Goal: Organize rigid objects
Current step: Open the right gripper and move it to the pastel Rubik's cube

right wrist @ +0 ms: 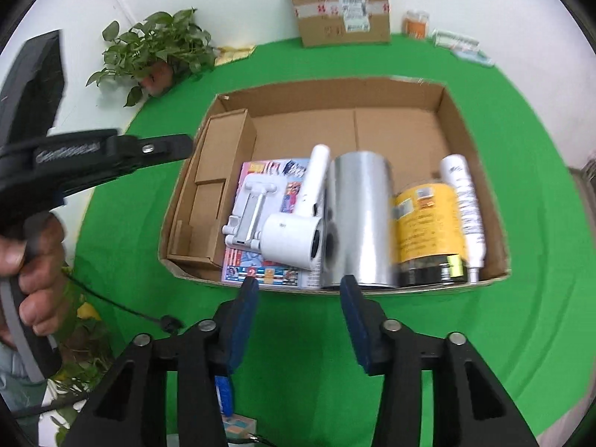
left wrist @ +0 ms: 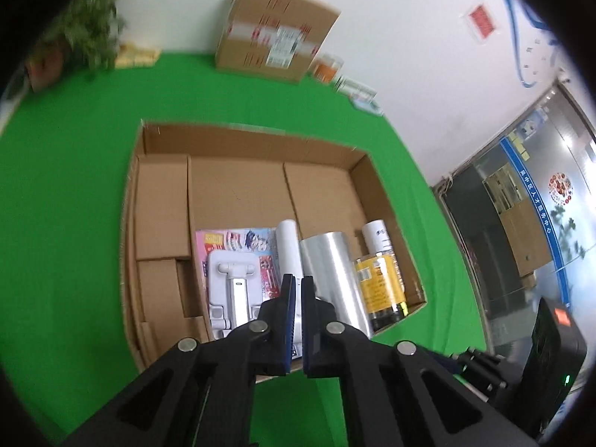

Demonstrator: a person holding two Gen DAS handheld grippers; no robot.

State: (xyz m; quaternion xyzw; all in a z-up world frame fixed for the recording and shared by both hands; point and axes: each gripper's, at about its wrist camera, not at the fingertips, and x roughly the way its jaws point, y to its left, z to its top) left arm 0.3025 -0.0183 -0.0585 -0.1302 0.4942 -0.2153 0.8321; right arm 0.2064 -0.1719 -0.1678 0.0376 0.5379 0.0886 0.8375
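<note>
Right wrist: shiny metal cylinder (right wrist: pixel 359 219) in corrugated cardboard tray (right wrist: pixel 480 149).

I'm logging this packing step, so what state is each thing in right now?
Left gripper: shut, holding nothing.
Right gripper: open, empty, above the green cloth.
Cardboard box: open-topped, partly filled.
Silver roll: lying on its side in the box.
Yellow-labelled jar: lying on its side, lid on.
White spray bottle: lying down beside the jar.
White hair dryer: lying on the colourful booklet.
Sealed carton: taped shut.
</note>
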